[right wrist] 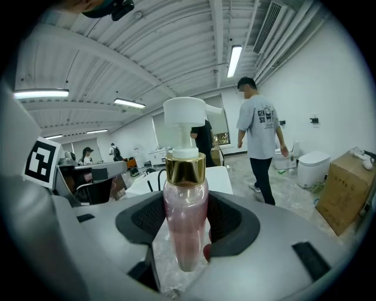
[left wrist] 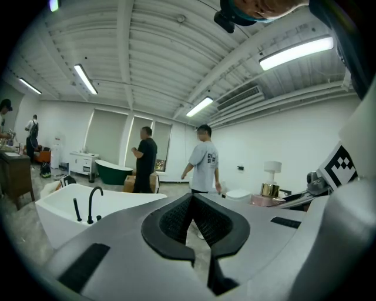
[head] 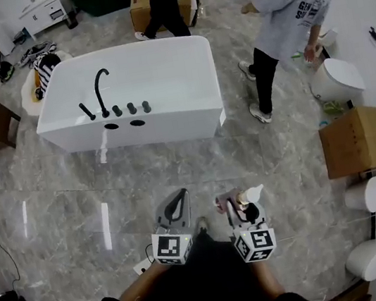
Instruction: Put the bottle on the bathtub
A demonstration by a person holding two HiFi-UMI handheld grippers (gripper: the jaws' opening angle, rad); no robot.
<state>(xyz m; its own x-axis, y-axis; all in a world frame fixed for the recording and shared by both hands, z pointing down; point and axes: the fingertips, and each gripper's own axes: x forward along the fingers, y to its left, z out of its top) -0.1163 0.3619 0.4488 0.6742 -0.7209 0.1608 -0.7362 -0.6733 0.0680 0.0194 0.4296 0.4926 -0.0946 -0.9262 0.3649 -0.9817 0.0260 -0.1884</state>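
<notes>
The right gripper pinches the bottle by its pink lower body. The pads press both sides, and the gold collar and white pump stick out past the jaw tips. The left gripper is just beside it, with its jaws pressed together at the tips and nothing between them. Both are low in the head view, close to the person. The white bathtub with its black faucet stands ahead across the marble floor, well apart from the bottle.
</notes>
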